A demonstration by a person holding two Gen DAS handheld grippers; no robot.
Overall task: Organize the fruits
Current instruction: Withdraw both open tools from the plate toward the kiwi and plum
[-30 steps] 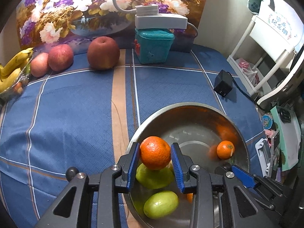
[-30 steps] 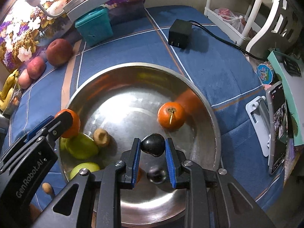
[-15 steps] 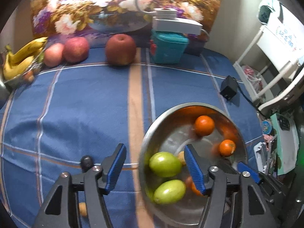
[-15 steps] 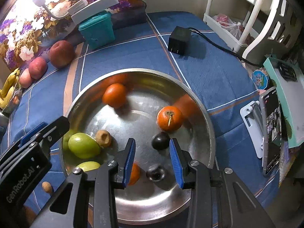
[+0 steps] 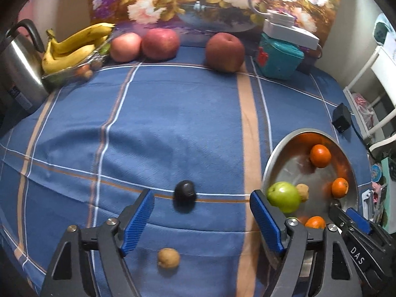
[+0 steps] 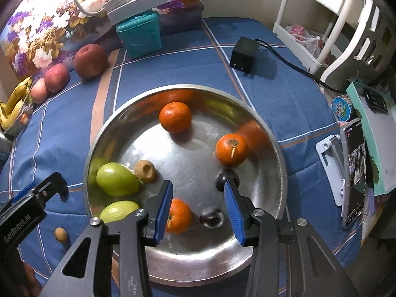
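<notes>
A steel bowl (image 6: pixel 272 136) (image 5: pixel 272 153) holds three oranges (image 6: pixel 175 116), two green fruits (image 6: pixel 116 179), a small brown fruit (image 6: pixel 145 171) and two dark plums (image 6: pixel 210 218). My right gripper (image 6: pixel 198 195) is open and empty above the bowl's near side. My left gripper (image 5: pixel 201 205) is open and empty over the blue cloth left of the bowl. A dark plum (image 5: pixel 185 191) lies on the cloth just beyond its fingertips. A small brown fruit (image 5: pixel 168 258) lies between its fingers.
Three red apples (image 5: pixel 224 52) line the back by a flower picture. Bananas (image 5: pixel 71 47) sit in a glass dish at back left beside a kettle (image 5: pixel 17 66). A teal box (image 5: pixel 279 58) with a lamp, a black adapter (image 6: pixel 243 54), a white rack (image 6: pixel 329 24) and a phone stand (image 6: pixel 346 170) are right.
Both grippers opened: the left let an orange go into the bowl and swung left over the cloth; the right dropped a dark plum into the bowl and drew back.
</notes>
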